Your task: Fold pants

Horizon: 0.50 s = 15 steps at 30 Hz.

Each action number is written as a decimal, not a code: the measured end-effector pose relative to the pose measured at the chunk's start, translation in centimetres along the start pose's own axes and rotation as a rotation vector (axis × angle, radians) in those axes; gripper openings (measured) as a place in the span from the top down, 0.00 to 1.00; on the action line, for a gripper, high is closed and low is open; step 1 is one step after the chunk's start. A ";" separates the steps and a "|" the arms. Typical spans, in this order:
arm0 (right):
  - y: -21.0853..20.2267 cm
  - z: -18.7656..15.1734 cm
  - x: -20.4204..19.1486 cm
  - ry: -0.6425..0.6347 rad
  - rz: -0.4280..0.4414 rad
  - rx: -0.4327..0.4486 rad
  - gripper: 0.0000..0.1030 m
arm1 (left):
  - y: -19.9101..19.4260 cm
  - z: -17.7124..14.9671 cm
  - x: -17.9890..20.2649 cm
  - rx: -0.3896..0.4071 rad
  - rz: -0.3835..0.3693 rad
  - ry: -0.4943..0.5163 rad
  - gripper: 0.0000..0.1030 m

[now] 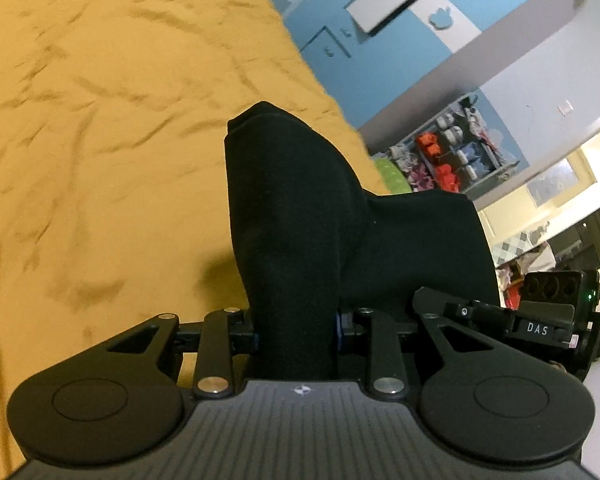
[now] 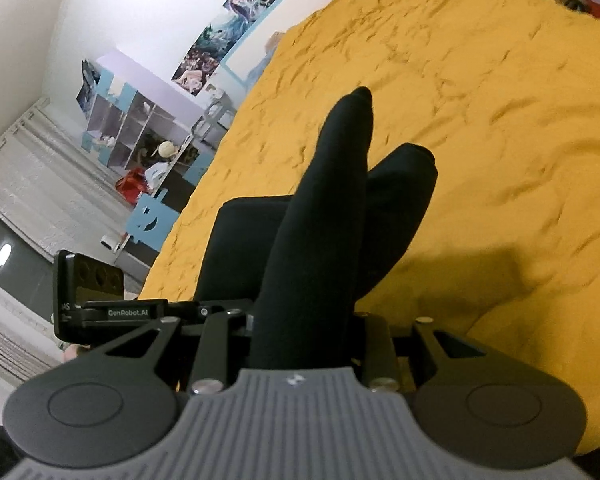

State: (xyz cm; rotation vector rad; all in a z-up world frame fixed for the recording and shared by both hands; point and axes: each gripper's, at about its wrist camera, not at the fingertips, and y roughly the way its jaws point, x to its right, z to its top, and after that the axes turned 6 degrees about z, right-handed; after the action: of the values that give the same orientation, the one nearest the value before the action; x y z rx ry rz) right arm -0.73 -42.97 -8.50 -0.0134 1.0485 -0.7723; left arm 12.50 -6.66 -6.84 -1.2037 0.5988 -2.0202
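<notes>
1. The left gripper (image 1: pixel 296 336) is clamped on a thick bunch of the black pants (image 1: pixel 300 208); the cloth fills the gap between its jaws, and a blue pad edge shows just to the right of the fabric.
2. The right gripper (image 2: pixel 304 328) is likewise clamped on the black pants (image 2: pixel 320 216), with the fabric packed between its jaws and rising away from them.
3. In the left wrist view the pants stand up from the grip as a tall folded hump, its rounded top edge on the far side, and a second flap spreads to the right toward the other tool.
4. In the right wrist view the cloth runs far from the grip as a long rounded fold, a second fold lies just beside it on the right, and a flat dark panel sits to the left.
5. Each view shows the other gripper at its edge: the right gripper (image 1: pixel 556 312) appears at the right side of the left wrist view, and the left gripper (image 2: pixel 96 304) at the left side of the right wrist view, so the two tools are near one another.
6. The pants hang over a wrinkled yellow bedspread (image 1: pixel 100 128), which casts a dark shadow beneath the cloth in both views.
7. Beyond the bed edge, the left wrist view shows a blue wardrobe (image 1: pixel 340 48) and a shelf of bright items (image 1: pixel 452 152).
8. The right wrist view shows a cubby shelf (image 2: pixel 136 128), wall posters (image 2: pixel 228 24) and a pale floor (image 2: pixel 32 184) on the left.
</notes>
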 end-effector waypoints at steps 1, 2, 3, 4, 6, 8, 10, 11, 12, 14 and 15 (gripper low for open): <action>-0.6 1.2 0.0 -0.005 -0.002 0.007 0.78 | 0.3 0.7 0.4 0.005 -0.008 0.004 0.68; -1.0 2.5 0.0 -0.011 -0.006 0.012 0.78 | 0.6 1.8 0.8 0.011 -0.019 0.008 0.68; -1.5 3.6 0.1 -0.019 -0.011 0.016 0.78 | 1.0 2.7 1.1 0.015 -0.027 0.012 0.68; -2.0 5.0 0.1 -0.029 -0.018 0.020 0.78 | 1.4 4.0 1.6 0.021 -0.038 0.017 0.68; -2.7 8.1 0.4 -0.055 -0.032 0.025 0.78 | 2.3 5.9 2.3 0.032 -0.055 0.026 0.68; -3.3 11.4 0.8 -0.074 -0.050 0.033 0.78 | 3.3 8.1 3.0 0.044 -0.074 0.030 0.68; -3.6 14.3 1.4 -0.090 -0.062 0.036 0.78 | 4.2 9.9 3.2 0.056 -0.086 0.030 0.68; -3.8 15.7 1.7 -0.095 -0.067 0.038 0.78 | 4.7 10.9 3.4 0.060 -0.095 0.031 0.68; -3.8 17.1 2.2 -0.102 -0.071 0.037 0.78 | 5.3 11.8 3.5 0.063 -0.101 0.034 0.68; -4.0 19.9 3.5 -0.105 -0.076 0.034 0.78 | 6.7 13.6 3.5 0.062 -0.116 0.024 0.68; -4.0 21.0 4.2 -0.102 -0.077 0.034 0.78 | 7.4 14.4 3.6 0.060 -0.120 0.022 0.68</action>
State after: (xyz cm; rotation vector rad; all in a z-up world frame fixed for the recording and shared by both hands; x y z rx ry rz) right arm 14.56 -55.57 0.70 -0.0638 0.9421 -0.8509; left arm 26.58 -14.69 -3.21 -1.2078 0.4833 -2.1383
